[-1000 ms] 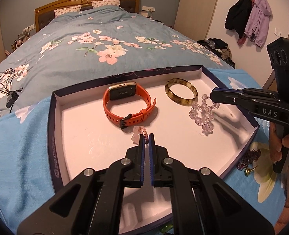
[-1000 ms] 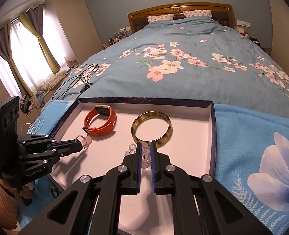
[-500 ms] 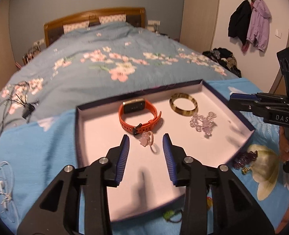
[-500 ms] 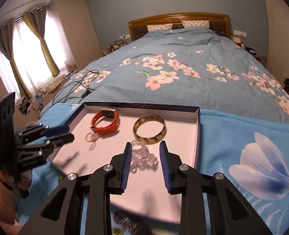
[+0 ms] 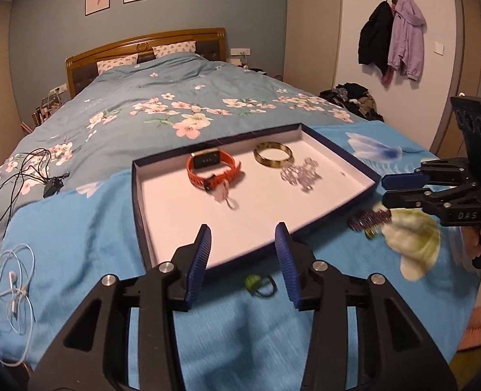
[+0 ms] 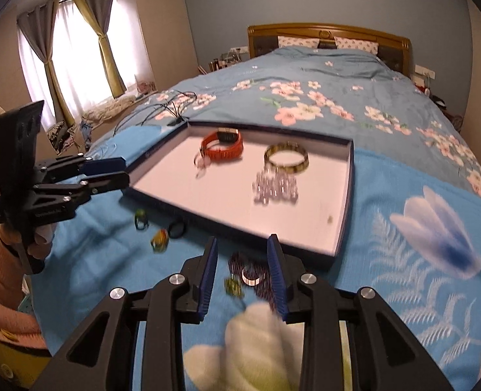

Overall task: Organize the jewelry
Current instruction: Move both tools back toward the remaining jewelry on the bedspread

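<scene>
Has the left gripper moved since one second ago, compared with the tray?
Yes. The left gripper has pulled back from over the tray to its near edge, and opened.

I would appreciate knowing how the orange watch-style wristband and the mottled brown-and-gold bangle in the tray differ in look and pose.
The orange watch-style wristband is bright, flexible-looking, with a dark rectangular face and a buckle; the mottled brown-and-gold bangle is a plain rigid ring with no face or clasp. The wristband sits toward the left of the shallow white-lined tray, propped with its face raised, while the bangle lies flat further right. Both rest inside the tray, untouched by either gripper.
</scene>
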